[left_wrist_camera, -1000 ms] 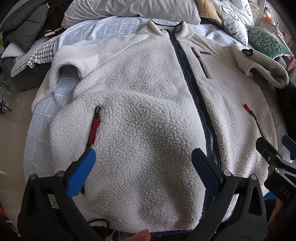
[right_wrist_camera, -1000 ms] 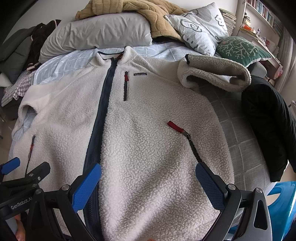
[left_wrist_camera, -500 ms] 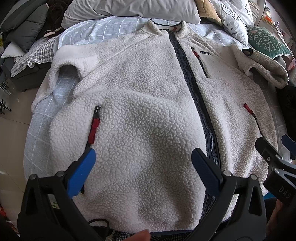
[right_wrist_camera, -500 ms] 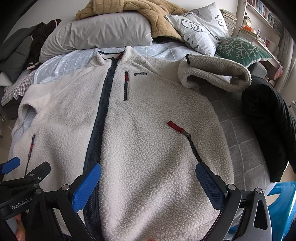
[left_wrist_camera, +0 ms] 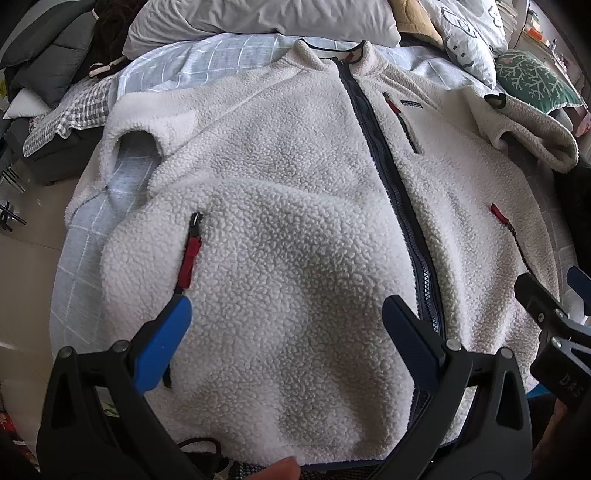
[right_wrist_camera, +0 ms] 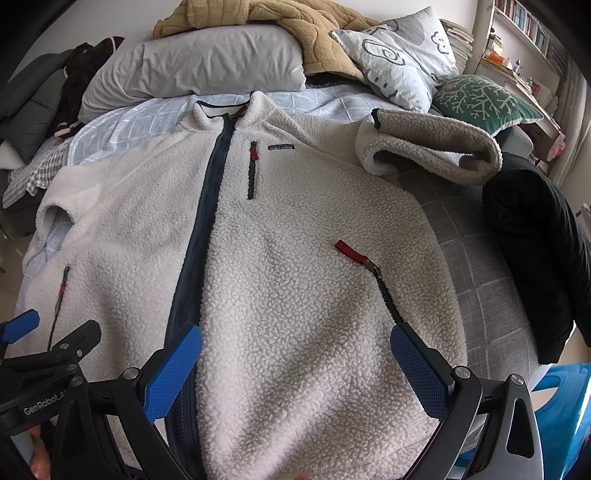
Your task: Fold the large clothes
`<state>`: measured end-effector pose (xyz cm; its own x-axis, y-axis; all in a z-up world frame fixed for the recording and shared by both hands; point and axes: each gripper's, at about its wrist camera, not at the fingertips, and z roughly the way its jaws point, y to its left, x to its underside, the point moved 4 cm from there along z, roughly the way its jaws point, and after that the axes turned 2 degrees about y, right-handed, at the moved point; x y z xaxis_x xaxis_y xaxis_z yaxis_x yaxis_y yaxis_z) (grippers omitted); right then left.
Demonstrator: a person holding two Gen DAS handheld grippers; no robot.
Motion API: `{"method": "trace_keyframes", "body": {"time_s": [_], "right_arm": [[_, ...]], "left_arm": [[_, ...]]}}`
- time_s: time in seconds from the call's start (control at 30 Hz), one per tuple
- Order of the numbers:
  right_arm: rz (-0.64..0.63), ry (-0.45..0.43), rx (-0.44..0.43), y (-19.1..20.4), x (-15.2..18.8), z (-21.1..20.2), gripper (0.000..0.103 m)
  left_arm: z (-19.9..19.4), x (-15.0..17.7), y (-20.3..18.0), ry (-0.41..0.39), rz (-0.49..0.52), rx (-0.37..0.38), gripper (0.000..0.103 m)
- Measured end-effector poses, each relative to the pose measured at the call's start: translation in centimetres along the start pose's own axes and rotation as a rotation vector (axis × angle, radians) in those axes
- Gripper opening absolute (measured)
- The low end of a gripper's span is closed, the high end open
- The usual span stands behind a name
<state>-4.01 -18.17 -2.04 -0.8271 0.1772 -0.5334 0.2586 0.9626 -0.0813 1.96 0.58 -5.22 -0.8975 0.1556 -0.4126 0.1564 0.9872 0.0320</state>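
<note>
Bed (right_wrist_camera: 476, 258) under it all, soft and broad, dressed in pale blue sheet with a white grid, grey checked cover on the right side. Spread flat across it, front up and collar away from the cameras: one large fleece jacket (right_wrist_camera: 295, 295), cream, nubbly curled pile, zipped shut along one long navy zipper (right_wrist_camera: 199, 236). Two sleeves: right one rolled back into a thick loop beside the shoulder (right_wrist_camera: 436, 151), left one bent near the bed edge, cuff gaping (left_wrist_camera: 133, 140). Heaped at the head of the bed: one smooth grey pillow (right_wrist_camera: 199, 70), one tan quilted blanket (right_wrist_camera: 295, 22), one grey printed cushion (right_wrist_camera: 399, 62), one green cushion with white branching pattern (right_wrist_camera: 484, 96). At the right edge, one glossy black garment (right_wrist_camera: 535, 251), draped and slumped. Three pocket zippers with red pulls: chest (right_wrist_camera: 253, 151), right hip (right_wrist_camera: 349, 249), left hip (left_wrist_camera: 190, 258). Near the hem, two black hard-plastic tools with textured blue pads: left tool (left_wrist_camera: 284, 332) spread wide above the left panel, gripping nothing; right tool (right_wrist_camera: 295, 365) likewise spread wide above the right panel, empty.
</note>
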Motion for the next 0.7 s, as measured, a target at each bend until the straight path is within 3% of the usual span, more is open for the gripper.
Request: {"method": "trace_keyframes", "body": {"time_s": [0.3, 0.4, 0.47, 0.63, 0.7], "right_arm": [[0.002, -0.019, -0.015, -0.2, 0.1, -0.5, 0.103], [0.012, -0.051, -0.035, -0.7, -0.4, -1.0, 0.103], [0.007, -0.072, -0.034, -1.2, -0.9, -1.5, 0.103], [-0.051, -0.137, 0.079, -3.5, -3.6, -2.7, 0.103], [-0.058, -0.146, 0.049, -4.6, -5.3, -2.9, 0.103]], "left_arm": [[0.0, -0.4, -0.1, -0.038, 0.0, 0.004, 0.102], [-0.1, -0.8, -0.8, -0.058, 0.057, 0.012, 0.102], [-0.2, -1.1, -1.6, -0.033, 0.106, 0.059, 0.102], [-0.6, -2.5, -3.5, 0.057, 0.192, 0.21, 0.103], [-0.6, -3.5, -4.4, 0.078, 0.224, 0.244, 0.102]]}}
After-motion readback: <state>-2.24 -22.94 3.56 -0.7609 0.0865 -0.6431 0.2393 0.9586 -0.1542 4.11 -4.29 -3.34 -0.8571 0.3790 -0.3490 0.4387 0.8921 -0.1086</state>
